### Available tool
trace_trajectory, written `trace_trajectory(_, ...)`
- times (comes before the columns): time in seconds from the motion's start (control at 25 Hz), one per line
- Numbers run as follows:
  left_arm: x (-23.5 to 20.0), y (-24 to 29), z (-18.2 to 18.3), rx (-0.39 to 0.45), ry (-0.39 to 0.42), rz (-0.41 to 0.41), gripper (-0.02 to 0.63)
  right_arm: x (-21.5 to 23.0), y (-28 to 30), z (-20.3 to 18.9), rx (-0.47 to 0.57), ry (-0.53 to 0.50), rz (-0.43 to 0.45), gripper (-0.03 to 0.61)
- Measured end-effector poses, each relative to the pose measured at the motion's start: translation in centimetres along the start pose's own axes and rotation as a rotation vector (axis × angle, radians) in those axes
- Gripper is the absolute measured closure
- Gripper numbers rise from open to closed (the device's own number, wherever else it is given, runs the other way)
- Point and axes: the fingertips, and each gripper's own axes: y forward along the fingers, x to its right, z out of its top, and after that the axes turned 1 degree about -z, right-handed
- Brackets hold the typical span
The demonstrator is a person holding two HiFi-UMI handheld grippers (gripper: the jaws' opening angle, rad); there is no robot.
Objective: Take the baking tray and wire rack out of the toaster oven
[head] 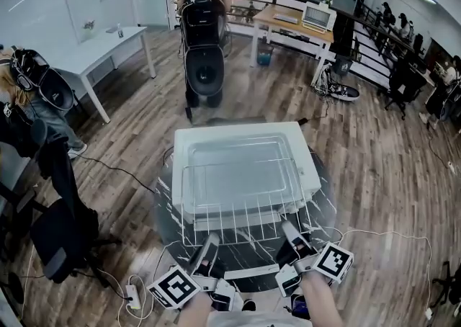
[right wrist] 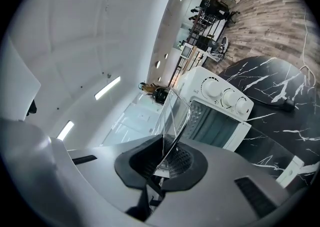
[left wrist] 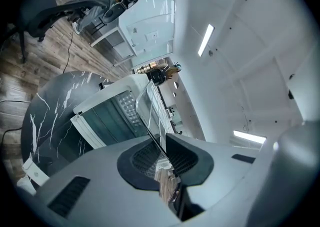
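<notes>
A white toaster oven (head: 308, 168) stands on a round black marble table (head: 167, 212). A grey baking tray (head: 230, 167) lies over the oven's top. I hold the wire rack (head: 241, 221) level above the oven's front, and its far part reaches over the tray. My left gripper (head: 212, 236) is shut on the rack's near left edge and my right gripper (head: 287, 227) on its near right edge. In the left gripper view the rack (left wrist: 150, 103) runs edge-on out of the left gripper (left wrist: 162, 143), with the oven's open front (left wrist: 107, 116) beyond. The right gripper (right wrist: 165, 158) clamps the rack (right wrist: 175, 116) above the oven (right wrist: 220, 106).
A person with black gear (head: 204, 30) stands beyond the table and another person (head: 29, 95) sits at the left. A black office chair (head: 57, 239), a power strip (head: 133, 293) and cables lie on the wood floor. White desks (head: 108, 48) stand further back.
</notes>
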Motion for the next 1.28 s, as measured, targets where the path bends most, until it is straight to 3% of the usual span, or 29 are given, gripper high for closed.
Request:
trace_trajectory(0.52,0.0,3.0,2.2,-0.025,0.035,-0.001,0.577,-0.6,3.2,1.3,0.008,-0.006,0.0,0.571)
trace_trajectory(1.12,-0.4,5.2,3.5,-0.018,0.0,-0.025,0.574,-0.7,5.7,2.5,0.007,-0.022,0.014,0.571)
trace_trajectory(1.28,-0.1,5.4,3.6,-0.016,0.024,-0.043,0.572,-0.8,5.7,2.7,0.004,-0.048,0.032,0.571)
